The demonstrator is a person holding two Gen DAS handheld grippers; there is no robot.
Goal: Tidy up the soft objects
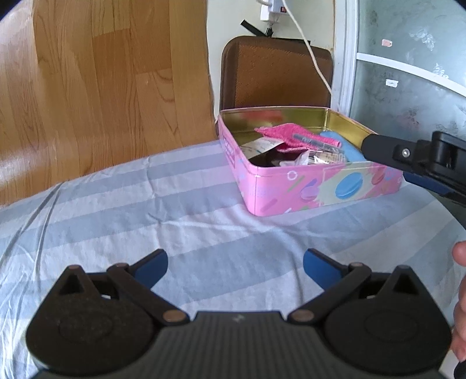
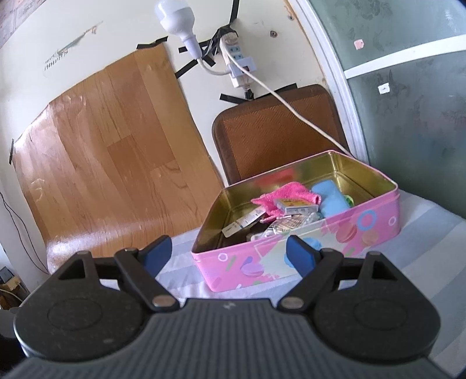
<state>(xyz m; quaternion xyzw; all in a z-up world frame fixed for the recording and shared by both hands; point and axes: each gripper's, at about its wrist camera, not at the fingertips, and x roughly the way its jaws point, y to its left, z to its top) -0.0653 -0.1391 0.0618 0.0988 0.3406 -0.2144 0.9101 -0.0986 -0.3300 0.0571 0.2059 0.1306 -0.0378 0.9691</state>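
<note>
A pink tin box (image 1: 320, 189) with a gold inside stands open on the striped bed sheet (image 1: 145, 210); it also shows in the right wrist view (image 2: 291, 256). In it lie a pink cloth (image 1: 288, 134) (image 2: 282, 195), a folded blue cloth (image 1: 346, 145) (image 2: 330, 196) and several small packets. My left gripper (image 1: 235, 266) is open and empty above the sheet, short of the box. My right gripper (image 2: 228, 253) is open and empty just before the box's near wall; its finger shows at the right of the left wrist view (image 1: 387, 148).
A brown cushioned chair back (image 2: 276, 128) stands behind the box. A wood-grain sheet (image 2: 110, 151) leans on the wall at left. A power strip, white cable and bulb (image 2: 177, 17) hang on the wall. A frosted glass door (image 2: 407, 102) is at right.
</note>
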